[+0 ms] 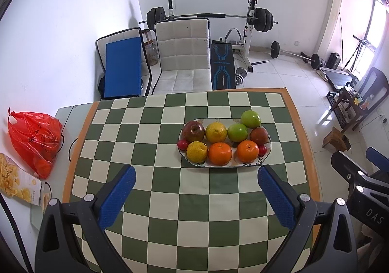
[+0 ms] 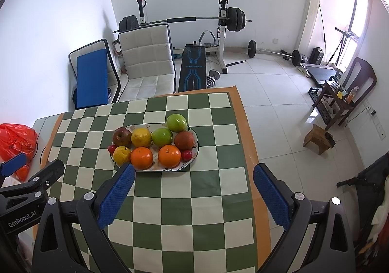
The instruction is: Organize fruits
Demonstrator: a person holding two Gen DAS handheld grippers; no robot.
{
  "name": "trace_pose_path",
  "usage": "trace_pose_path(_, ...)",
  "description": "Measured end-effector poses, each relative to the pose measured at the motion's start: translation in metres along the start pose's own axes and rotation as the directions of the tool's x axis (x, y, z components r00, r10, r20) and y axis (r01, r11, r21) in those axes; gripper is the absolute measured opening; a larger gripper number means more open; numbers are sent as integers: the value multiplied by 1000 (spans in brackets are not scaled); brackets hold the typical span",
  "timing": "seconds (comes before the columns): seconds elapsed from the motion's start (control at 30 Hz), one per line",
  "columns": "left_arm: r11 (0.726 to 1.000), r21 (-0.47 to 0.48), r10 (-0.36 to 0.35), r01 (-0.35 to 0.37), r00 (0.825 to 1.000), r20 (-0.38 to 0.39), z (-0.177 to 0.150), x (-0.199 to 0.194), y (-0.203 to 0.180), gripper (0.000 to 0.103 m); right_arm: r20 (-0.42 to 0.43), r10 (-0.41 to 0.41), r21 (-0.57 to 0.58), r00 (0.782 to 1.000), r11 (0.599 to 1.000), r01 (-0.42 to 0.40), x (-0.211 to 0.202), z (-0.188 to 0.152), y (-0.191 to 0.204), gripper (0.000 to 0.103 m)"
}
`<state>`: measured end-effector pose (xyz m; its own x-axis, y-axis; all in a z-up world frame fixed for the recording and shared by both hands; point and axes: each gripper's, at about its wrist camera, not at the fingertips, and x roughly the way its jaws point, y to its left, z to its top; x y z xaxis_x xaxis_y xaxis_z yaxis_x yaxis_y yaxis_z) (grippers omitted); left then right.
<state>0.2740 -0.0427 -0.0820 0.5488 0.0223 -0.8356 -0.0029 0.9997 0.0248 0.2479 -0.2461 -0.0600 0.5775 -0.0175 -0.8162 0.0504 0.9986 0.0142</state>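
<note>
An oval patterned plate (image 1: 194, 163) (image 2: 145, 168) sits on the green-and-white checked tablecloth. On it lie a dark red apple (image 1: 193, 131) (image 2: 121, 136), two yellow citrus fruits (image 1: 216, 132) (image 1: 197, 151), two oranges (image 1: 220, 153) (image 1: 247, 150), two green apples (image 1: 237, 132) (image 1: 251, 118), a reddish fruit (image 1: 258, 136) and two small red fruits (image 1: 182, 144) (image 1: 262, 150). My left gripper (image 1: 196, 173) is open and empty, above the cloth just short of the plate. My right gripper (image 2: 194, 172) is open and empty, near the plate's front right.
A red plastic bag (image 1: 34, 136) and a snack packet (image 1: 17, 179) lie on the table's left end. The table's right edge (image 2: 250, 141) drops to tiled floor. A white chair (image 1: 182, 54), a blue panel and weight equipment stand behind the table.
</note>
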Motion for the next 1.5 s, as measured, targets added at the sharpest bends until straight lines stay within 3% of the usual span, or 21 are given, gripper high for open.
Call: trace_pose_path(1.5, 1000, -1, -3, 3, 1000, 14, 5, -4, -2, 103, 7, -1, 10, 1000, 1000, 1, -8, 1, -6, 100)
